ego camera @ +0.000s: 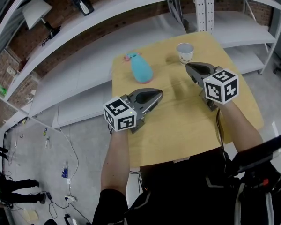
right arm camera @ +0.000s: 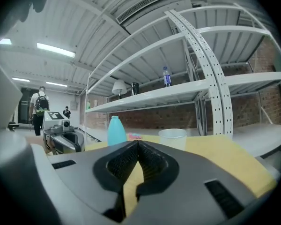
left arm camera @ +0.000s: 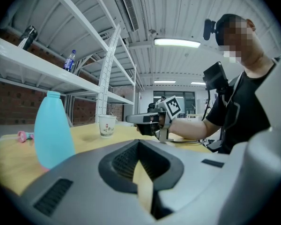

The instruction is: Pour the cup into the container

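The paper cup (ego camera: 185,52) stands upright near the far right corner of the wooden table (ego camera: 178,125), untouched. Well to its left stands the container, a light blue bottle (ego camera: 141,68), also upright. A small pink object (ego camera: 129,56) lies just behind the bottle at the table's far edge.

The right gripper (ego camera: 189,67) hovers over the table just short of the cup, pointing towards it but clear of it. In the right gripper view its fingers (right arm camera: 119,161) are closed tip to tip with nothing between them, and the cup (right arm camera: 172,138) shows beyond them, slightly to the right.

The left gripper (ego camera: 158,93) is held over the table nearer the person, short of the bottle and apart from it. Its fingers (left arm camera: 124,161) also meet at the tips and hold nothing; the bottle (left arm camera: 53,132) stands off to their left.

White metal shelving (ego camera: 131,13) against a brick wall runs behind the table.
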`<control>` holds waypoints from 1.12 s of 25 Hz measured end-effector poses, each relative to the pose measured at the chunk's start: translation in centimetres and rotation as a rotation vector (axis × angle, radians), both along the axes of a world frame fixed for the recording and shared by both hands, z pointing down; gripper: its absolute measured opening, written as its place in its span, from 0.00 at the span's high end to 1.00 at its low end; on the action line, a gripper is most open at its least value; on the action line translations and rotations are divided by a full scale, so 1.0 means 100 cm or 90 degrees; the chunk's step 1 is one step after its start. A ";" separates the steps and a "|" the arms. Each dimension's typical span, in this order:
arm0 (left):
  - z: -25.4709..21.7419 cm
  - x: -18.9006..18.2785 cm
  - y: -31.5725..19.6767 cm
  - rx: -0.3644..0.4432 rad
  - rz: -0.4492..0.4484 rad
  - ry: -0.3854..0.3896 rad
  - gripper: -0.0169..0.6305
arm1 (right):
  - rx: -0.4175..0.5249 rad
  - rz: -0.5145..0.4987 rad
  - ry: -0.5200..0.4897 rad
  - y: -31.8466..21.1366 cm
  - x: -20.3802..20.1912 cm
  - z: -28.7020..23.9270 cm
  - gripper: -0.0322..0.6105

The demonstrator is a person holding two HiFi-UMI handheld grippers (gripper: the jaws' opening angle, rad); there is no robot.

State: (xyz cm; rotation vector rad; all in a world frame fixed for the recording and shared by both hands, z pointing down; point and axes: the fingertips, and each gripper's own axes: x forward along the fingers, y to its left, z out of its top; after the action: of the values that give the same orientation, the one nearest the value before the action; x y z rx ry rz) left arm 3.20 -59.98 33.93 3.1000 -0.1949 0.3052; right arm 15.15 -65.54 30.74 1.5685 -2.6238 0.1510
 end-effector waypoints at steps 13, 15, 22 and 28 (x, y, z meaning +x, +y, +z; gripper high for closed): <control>-0.004 0.013 0.082 0.006 -0.004 0.018 0.99 | 0.009 -0.015 -0.030 0.042 -0.006 -0.015 0.95; -0.009 0.016 0.108 0.025 -0.005 0.025 0.99 | 0.026 -0.016 -0.030 0.064 -0.007 -0.024 0.95; -0.038 0.016 0.222 0.047 -0.015 0.092 0.99 | 0.044 -0.022 -0.028 0.170 -0.008 -0.039 0.95; -0.030 0.024 0.340 0.043 -0.007 0.070 0.99 | 0.033 -0.049 -0.023 0.285 -0.022 -0.027 0.95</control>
State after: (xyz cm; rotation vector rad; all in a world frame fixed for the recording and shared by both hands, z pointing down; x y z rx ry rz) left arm 5.55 -26.03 30.94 3.1688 -0.2251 0.1305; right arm 12.98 -37.03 28.04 1.4913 -2.7314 0.1074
